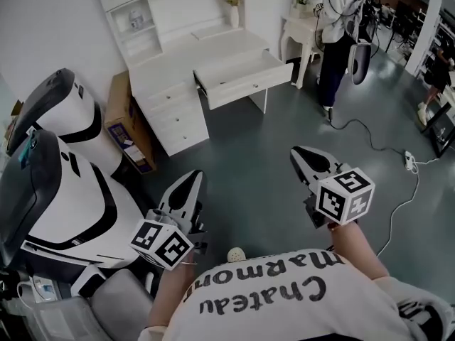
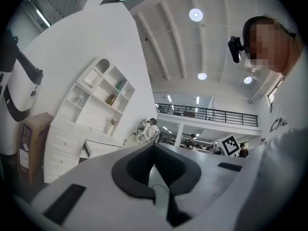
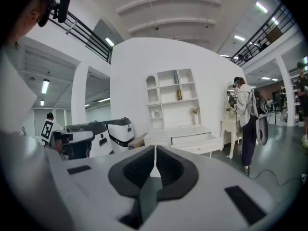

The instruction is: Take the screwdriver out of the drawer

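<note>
A white desk [image 1: 206, 52] stands against the far wall, and its wide drawer [image 1: 245, 77] is pulled open. The same drawer [image 3: 192, 139] shows small in the right gripper view. No screwdriver can be made out from here. My left gripper [image 1: 192, 177] is held over the grey floor, well short of the desk, its jaws shut with nothing between them [image 2: 154, 146]. My right gripper [image 1: 297, 152] is level with it on the right, also shut and empty [image 3: 155, 148]. Both point toward the desk.
Two large white-and-black machines [image 1: 64, 183] stand at the left, with a cardboard box [image 1: 128, 130] beside the desk's drawer stack. A person [image 1: 338, 34] stands at the back right near a small white table [image 1: 302, 30]. A cable and power strip [image 1: 410, 162] lie on the floor.
</note>
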